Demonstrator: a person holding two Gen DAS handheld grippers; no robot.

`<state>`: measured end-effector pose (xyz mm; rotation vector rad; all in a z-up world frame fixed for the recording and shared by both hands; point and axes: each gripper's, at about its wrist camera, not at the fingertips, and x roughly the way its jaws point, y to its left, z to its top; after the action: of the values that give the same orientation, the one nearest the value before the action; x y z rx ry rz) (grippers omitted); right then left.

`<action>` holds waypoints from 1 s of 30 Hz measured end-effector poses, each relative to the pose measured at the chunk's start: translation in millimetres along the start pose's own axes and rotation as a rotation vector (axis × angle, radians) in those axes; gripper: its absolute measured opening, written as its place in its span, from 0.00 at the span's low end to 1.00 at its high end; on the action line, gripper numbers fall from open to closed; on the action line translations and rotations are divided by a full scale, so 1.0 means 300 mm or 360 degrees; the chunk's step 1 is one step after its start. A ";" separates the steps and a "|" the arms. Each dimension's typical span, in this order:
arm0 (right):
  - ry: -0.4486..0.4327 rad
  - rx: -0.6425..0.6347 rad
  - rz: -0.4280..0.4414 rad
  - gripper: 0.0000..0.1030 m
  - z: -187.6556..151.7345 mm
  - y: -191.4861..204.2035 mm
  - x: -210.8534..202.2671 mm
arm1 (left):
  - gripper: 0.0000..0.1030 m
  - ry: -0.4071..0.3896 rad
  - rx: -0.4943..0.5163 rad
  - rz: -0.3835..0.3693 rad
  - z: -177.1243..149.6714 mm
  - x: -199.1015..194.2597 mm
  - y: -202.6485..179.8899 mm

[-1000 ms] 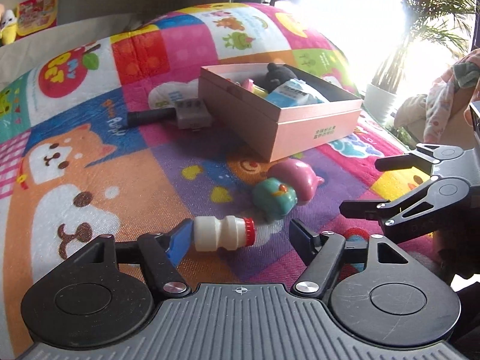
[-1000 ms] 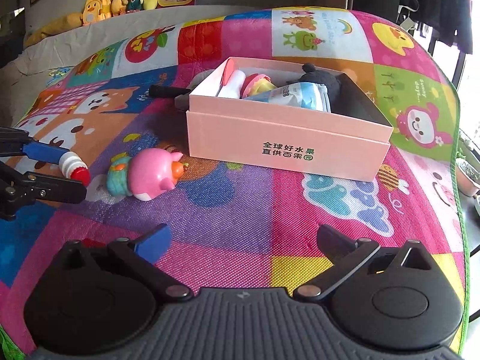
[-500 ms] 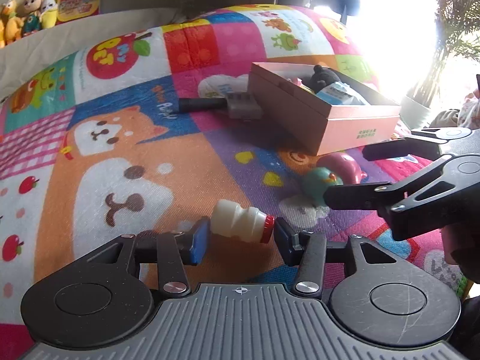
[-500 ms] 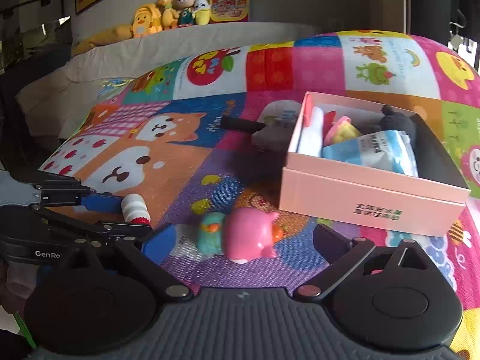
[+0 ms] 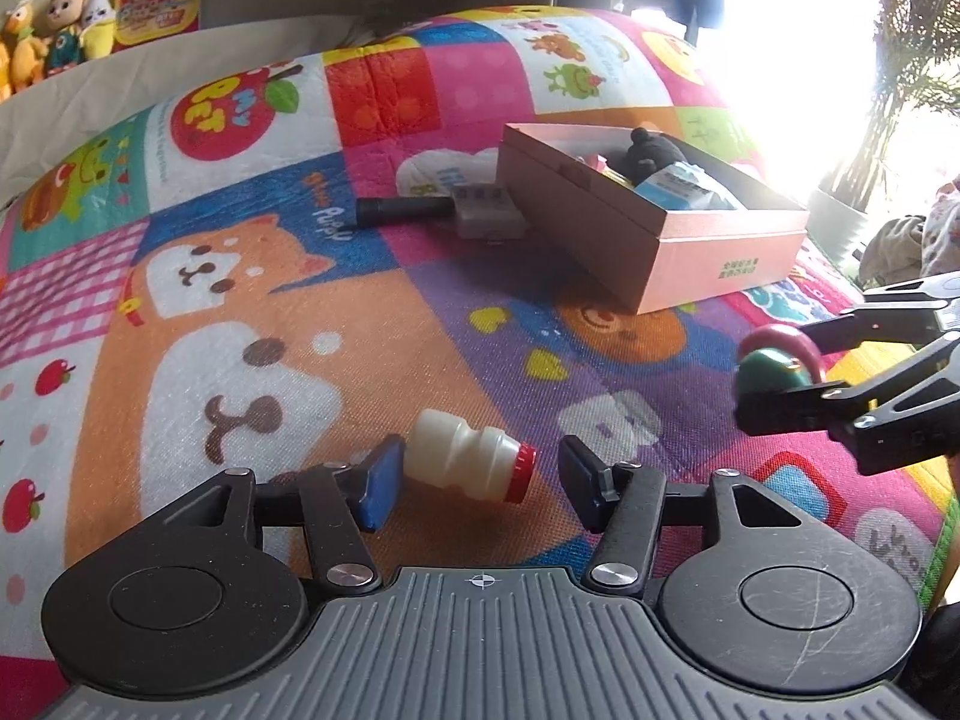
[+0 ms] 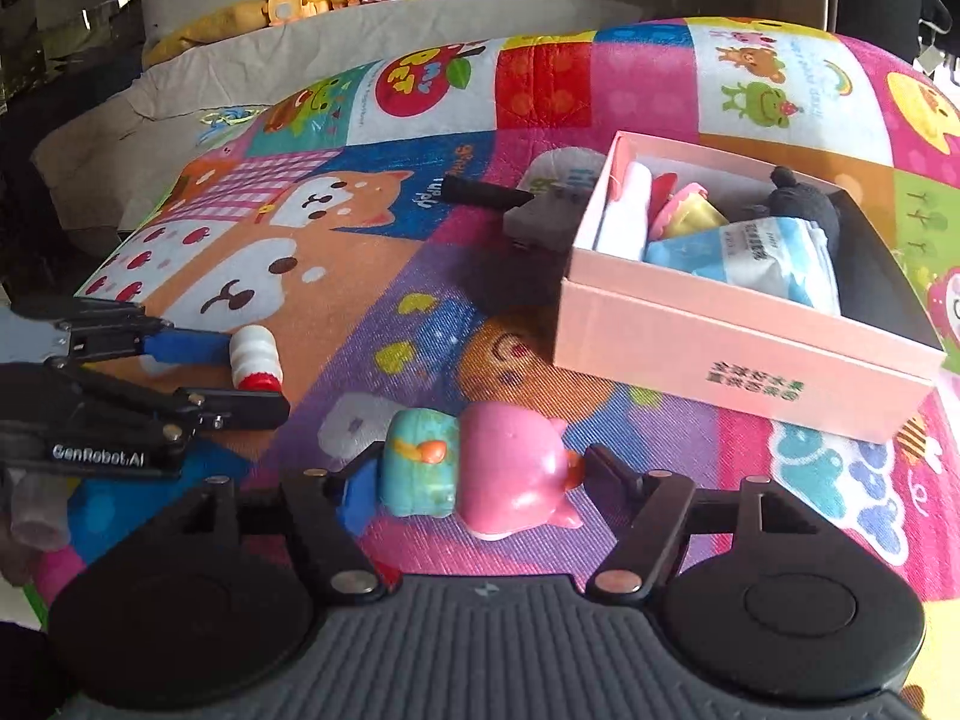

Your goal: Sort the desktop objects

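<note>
We hold our left gripper (image 5: 474, 480) over the colourful patchwork play mat (image 5: 240, 312), its jaws opening around a small white plastic drink bottle with a red cap (image 5: 465, 463) that lies on its side; the blue left pad touches the bottle's base, while the right pad stands clear of the cap. Our right gripper (image 6: 480, 480) is closing on a pink pig toy joined to a teal backpack-shaped piece (image 6: 480, 468), which sits between the fingers, though we cannot tell whether both pads press it. Beyond stands the open pink cardboard box (image 6: 720, 348), already holding a black plush, a blue-white packet and other items. A grey block with a black handle (image 5: 462, 210) lies beside the box.
</note>
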<state>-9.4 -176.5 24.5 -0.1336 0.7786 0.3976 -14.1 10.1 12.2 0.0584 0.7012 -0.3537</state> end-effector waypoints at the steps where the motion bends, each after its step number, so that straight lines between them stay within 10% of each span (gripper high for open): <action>1: 0.0008 0.0007 -0.0014 0.68 -0.011 -0.018 -0.019 | 0.56 0.0004 0.0023 0.0005 0.003 0.004 -0.013; 9: -0.0067 0.0200 -0.0190 0.68 -0.124 -0.210 -0.252 | 0.51 -0.0048 0.0218 -0.0134 0.087 -0.016 -0.193; 20: -0.0482 0.0368 -0.0390 0.68 -0.173 -0.367 -0.529 | 0.51 -0.0363 0.0532 -0.0370 0.484 0.157 -0.604; 24: -0.0460 0.0419 -0.0404 0.68 -0.198 -0.411 -0.527 | 0.80 -0.0361 0.0477 -0.0429 0.568 0.249 -0.645; 30: -0.0410 0.0485 -0.0440 0.68 -0.237 -0.480 -0.503 | 0.91 -0.0306 0.0262 -0.0312 0.505 0.235 -0.474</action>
<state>-95.9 -372.3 76.6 0.0944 0.5482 0.0289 81.7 -170.3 92.2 0.1105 0.4874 -0.5967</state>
